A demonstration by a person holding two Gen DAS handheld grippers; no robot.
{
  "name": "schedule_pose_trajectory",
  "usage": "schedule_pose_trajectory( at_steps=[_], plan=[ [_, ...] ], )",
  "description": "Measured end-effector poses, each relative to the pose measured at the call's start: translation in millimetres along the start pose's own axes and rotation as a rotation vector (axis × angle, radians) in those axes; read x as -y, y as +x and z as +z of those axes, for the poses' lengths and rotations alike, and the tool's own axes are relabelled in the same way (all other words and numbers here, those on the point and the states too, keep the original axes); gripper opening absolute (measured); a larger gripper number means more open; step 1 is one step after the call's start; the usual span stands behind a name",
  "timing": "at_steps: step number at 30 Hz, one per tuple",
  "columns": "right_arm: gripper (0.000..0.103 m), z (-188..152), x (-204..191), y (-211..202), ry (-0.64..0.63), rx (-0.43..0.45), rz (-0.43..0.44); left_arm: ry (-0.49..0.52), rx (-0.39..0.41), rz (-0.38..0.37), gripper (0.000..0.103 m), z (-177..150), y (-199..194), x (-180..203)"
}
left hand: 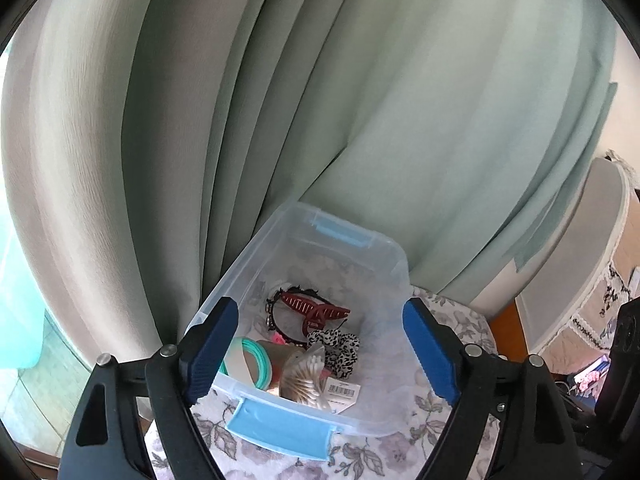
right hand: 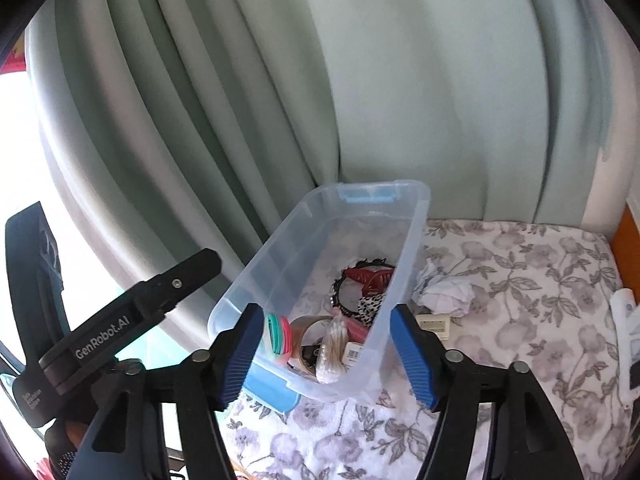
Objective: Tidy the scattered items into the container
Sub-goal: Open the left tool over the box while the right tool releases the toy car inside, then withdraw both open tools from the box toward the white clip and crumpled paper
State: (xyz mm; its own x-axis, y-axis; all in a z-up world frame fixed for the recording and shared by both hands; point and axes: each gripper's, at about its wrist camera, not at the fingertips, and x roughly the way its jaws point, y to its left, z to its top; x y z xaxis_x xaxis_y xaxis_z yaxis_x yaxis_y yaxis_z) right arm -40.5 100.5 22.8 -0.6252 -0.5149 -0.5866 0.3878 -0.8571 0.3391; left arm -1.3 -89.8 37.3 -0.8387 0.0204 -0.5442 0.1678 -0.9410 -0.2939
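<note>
Both grippers, left (left hand: 320,354) and right (right hand: 324,354), hang with jaws wide and empty over the filled clear bin (right hand: 404,236) near the bed's back-left corner; next pick, likely, the crumpled tissue (right hand: 444,294) just beside it.

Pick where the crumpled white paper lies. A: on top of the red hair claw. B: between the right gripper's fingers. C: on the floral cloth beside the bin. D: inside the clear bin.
C: in the right wrist view the crumpled paper sits on the floral cloth just outside the bin wall, while the red hair claw lies inside.
</note>
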Motion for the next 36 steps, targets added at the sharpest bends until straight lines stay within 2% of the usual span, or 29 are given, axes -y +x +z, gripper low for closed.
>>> schedule_pose_trajectory(
  at_steps=[8, 14, 15, 16, 17, 24, 31, 36],
  plan=[
    [0.089, -8.7, 30.3, -58.4, 0.054, 0.099, -0.021, 0.087, 0.064, 0.001, 0.093, -3.4, -37.1, 43.3],
    [0.091, -15.6, 60.3, -102.0, 0.107, 0.174, -0.049, 0.144, 0.11, -0.004, 0.096, -13.0, -54.2, 83.5],
    [0.093, -17.0, 65.8, -109.1, 0.115, 0.186, -0.053, 0.151, 0.117, -0.013, 0.098, -15.0, -56.9, 90.9],
    [0.1, -18.4, 71.0, -115.8, 0.123, 0.198, -0.057, 0.156, 0.122, -0.019, 0.099, -15.8, -61.1, 95.7],
    [0.103, -19.9, 76.0, -122.3, 0.131, 0.21, -0.06, 0.16, 0.13, -0.024, 0.099, -17.8, -64.1, 101.8],
    [0.103, -32.1, 108.6, -156.4, 0.178, 0.271, -0.093, 0.202, 0.161, -0.047, 0.099, -29.5, -72.3, 138.6],
    [0.103, -47.3, 140.4, -172.7, 0.241, 0.311, -0.131, 0.328, 0.097, -0.065, 0.102, -49.7, -51.6, 177.7],
    [0.103, -53.5, 158.2, -171.8, 0.252, 0.313, -0.168, 0.331, 0.045, -0.097, 0.102, -61.3, -33.9, 193.1]
  ],
)
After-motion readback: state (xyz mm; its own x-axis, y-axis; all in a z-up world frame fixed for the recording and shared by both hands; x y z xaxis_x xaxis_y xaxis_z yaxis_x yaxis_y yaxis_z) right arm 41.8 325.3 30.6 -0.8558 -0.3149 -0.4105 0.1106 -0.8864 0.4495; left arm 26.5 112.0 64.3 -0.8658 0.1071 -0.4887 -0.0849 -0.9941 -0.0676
